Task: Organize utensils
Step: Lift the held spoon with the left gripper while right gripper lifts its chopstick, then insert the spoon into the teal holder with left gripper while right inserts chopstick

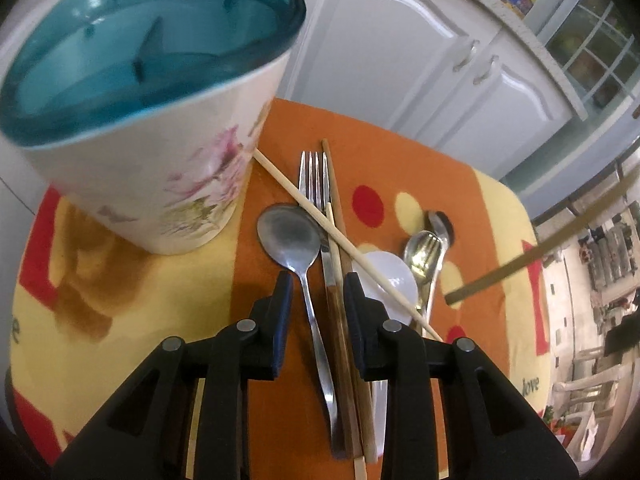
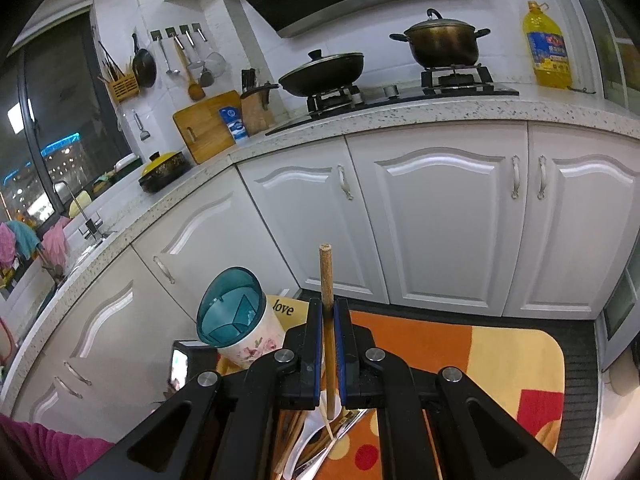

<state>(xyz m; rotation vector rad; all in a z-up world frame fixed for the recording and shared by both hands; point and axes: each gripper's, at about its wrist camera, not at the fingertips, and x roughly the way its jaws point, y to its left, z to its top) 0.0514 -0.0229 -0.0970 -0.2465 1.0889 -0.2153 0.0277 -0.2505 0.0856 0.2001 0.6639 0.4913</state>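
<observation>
Step in hand: I judge I am mid-transfer of one chopstick; the rest of the utensils lie unsorted on the mat.

Right gripper (image 2: 328, 314): jaws clamped on a brown chopstick (image 2: 326, 276), which stands near upright at the centre of the right wrist view, blunt end up, lower end hanging below the pads.

Left gripper (image 1: 318, 292): jaws apart, lower centre of its frame, straddling the spoon and fork handles. I cannot tell whether the pads touch the mat.

Holder (image 1: 132, 120): upper left of the left view; in the right view it sits left of centre, well apart from the held stick. Tapered cup, white glossy wall with pink flower print, teal translucent insert with dividers. I see no utensils in it.

Pile: metal spoon (image 1: 290, 236), smooth oval bowl; metal fork (image 1: 314, 176), tines toward the frame top; dark wooden chopstick (image 1: 338, 216) beside the fork; pale bamboo chopstick (image 1: 316, 216) lying diagonally across them; white plastic spoon (image 1: 390, 280) partly under it; small shiny fork (image 1: 424, 258) to the right.

Mat (image 1: 168, 300): soft cloth, orange and yellow with red patches.

Next move, my judgement: carry the held stick leftward over the teal rim, keep it vertical, lower into one divider, then release. The left could then close on the spoon handle.
</observation>
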